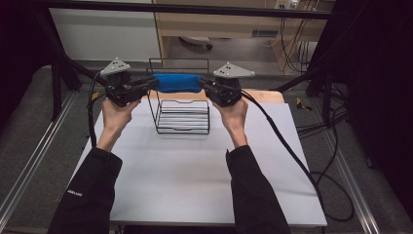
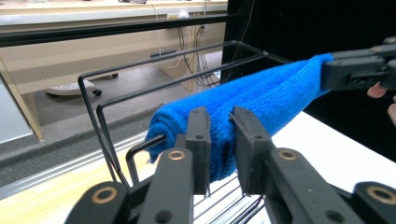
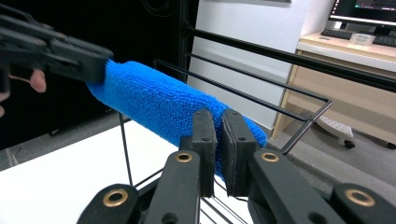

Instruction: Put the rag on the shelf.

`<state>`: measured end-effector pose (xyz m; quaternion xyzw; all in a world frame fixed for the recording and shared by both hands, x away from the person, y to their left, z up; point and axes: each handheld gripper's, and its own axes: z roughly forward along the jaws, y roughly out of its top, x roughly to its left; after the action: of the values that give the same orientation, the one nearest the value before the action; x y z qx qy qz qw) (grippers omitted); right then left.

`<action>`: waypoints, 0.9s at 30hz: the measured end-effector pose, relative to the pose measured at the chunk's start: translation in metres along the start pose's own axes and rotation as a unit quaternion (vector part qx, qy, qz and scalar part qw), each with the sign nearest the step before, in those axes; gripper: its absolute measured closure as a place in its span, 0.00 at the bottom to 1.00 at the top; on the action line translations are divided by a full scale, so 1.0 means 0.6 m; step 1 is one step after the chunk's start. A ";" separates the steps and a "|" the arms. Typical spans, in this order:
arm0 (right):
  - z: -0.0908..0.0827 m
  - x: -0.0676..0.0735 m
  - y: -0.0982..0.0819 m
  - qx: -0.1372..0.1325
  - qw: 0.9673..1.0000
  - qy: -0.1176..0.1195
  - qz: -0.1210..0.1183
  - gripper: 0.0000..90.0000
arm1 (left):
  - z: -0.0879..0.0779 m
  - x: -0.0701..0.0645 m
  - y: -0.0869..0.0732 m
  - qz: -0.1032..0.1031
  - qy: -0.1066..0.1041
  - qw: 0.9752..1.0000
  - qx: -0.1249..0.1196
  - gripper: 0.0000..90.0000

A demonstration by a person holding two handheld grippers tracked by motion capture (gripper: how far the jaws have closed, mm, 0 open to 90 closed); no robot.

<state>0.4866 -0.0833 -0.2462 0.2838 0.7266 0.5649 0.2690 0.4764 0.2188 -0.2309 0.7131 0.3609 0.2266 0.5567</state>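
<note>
Nearest the high camera, two dark sleeves (image 1: 92, 195) are seen coming in from the bottom over the white table (image 1: 185, 180), so that's the whole layout in one shot. Further in, a wire rack (image 1: 182, 117) is stood on the table, and nothing is seen lying on its bottom bars. A blue towel (image 1: 176, 83) is held stretched across above the rack's top, with the left gripper (image 1: 151, 84) at one end and the right gripper (image 1: 203, 85) at the other.

What can't be made out from above is how the jaws sit, and that's where the close-ups help. In the left gripper view, the left gripper (image 2: 219, 140) is seen with the towel (image 2: 261, 93) between its jaws, but a bit of a gap is left around the cloth, so it's not really pinched there. In the right gripper view, the right gripper (image 3: 218, 140) is clamped tight on the towel's (image 3: 159, 100) other end, jaws nearly together.

Way at the back, a wooden desk (image 3: 345, 74) and a chair base (image 2: 74, 87) on the floor are picked up by the gripper views.
</note>
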 end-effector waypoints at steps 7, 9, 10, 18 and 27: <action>0.001 0.001 -0.005 0.000 1.000 0.000 -0.006 0.94 | -0.003 0.001 0.026 -0.018 0.000 1.000 -0.008 0.82; 0.001 0.001 -0.007 0.003 1.000 0.002 -0.010 0.94 | 0.003 0.002 0.028 -0.020 0.000 1.000 0.000 0.83; 0.000 0.001 -0.008 0.003 1.000 0.003 -0.010 0.94 | 0.005 0.003 0.027 -0.024 -0.004 1.000 0.004 0.85; 0.000 0.002 -0.010 0.006 1.000 0.005 -0.021 0.92 | 0.019 -0.010 0.003 0.010 -0.017 0.998 0.063 0.95; -0.003 0.000 -0.014 0.017 0.999 0.008 -0.026 0.84 | 0.025 -0.008 -0.018 0.020 -0.014 0.997 0.076 1.00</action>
<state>0.4843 -0.0860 -0.2543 0.2647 0.7451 0.5478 0.2732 0.4813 0.2069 -0.2448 0.7637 0.3548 0.1999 0.5009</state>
